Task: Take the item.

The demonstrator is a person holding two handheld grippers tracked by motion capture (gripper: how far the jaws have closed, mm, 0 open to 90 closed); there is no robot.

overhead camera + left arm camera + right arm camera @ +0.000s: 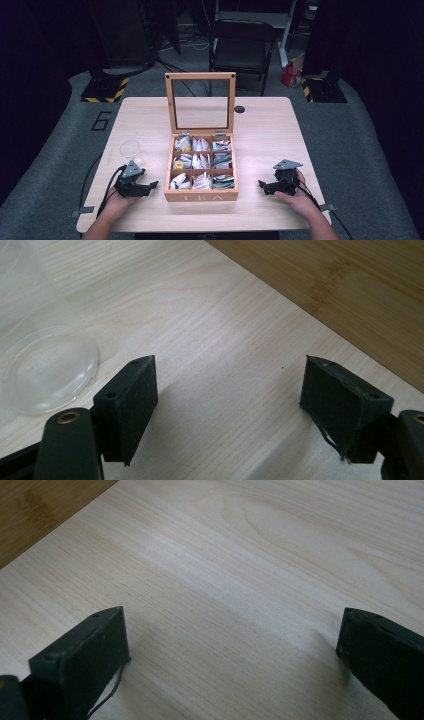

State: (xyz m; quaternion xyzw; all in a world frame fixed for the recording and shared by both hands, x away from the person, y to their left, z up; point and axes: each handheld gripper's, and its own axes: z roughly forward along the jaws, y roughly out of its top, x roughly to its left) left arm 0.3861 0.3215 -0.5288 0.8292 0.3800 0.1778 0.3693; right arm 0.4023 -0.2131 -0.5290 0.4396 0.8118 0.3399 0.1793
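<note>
Both grippers, left gripper [150, 186] and right gripper [262, 185], rested wide-fingered and empty on the desk [270, 135], flanking the open tea box [202, 196]; next likely a reach for a tea bag [202, 181].

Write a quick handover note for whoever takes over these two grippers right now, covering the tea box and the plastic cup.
Left gripper: open, empty, resting on the table left of the tea box.
Right gripper: open, empty, on the table right of the box.
Tea box: lid up, compartments filled with tea bags.
Clear plastic cup: beyond the left gripper, looks empty.
Done: box open. Left: nothing picked yet; likely a tea bag goes to the cup.
</note>
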